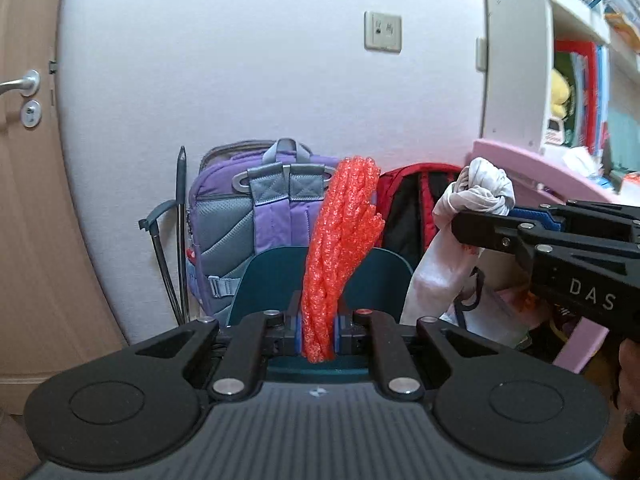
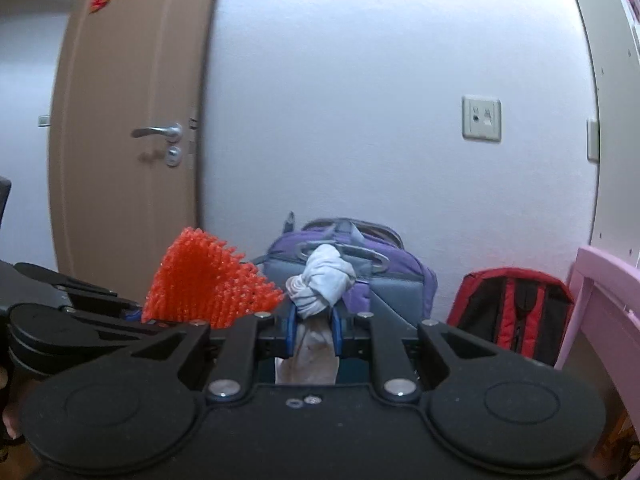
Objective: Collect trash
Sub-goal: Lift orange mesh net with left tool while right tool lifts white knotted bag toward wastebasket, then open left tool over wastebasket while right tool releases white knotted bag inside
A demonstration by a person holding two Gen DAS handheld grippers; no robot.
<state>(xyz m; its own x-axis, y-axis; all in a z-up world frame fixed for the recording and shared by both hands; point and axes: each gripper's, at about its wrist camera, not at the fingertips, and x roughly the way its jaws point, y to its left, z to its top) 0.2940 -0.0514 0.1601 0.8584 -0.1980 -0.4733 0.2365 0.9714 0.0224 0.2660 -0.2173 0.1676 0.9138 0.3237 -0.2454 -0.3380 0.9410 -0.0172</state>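
Note:
My left gripper [image 1: 317, 332] is shut on an orange plastic net [image 1: 340, 240] that stands up from between its blue pads; the same orange net [image 2: 208, 284] shows at the left of the right wrist view. My right gripper [image 2: 314, 330] is shut on the knotted neck of a white plastic trash bag [image 2: 320, 280], whose body hangs down below the jaws. In the left wrist view the right gripper [image 1: 464, 224] comes in from the right, with the white bag [image 1: 476, 196] knotted above it and drooping beneath. A dark teal bin [image 1: 276, 276] sits right behind the net.
A purple and grey backpack [image 1: 256, 216] and a red and black backpack [image 1: 416, 208] lean against the white wall. A folded black umbrella [image 1: 182, 232] stands left of them. A brown door [image 2: 120, 160] is at the left, pink furniture [image 1: 532, 172] and shelves at the right.

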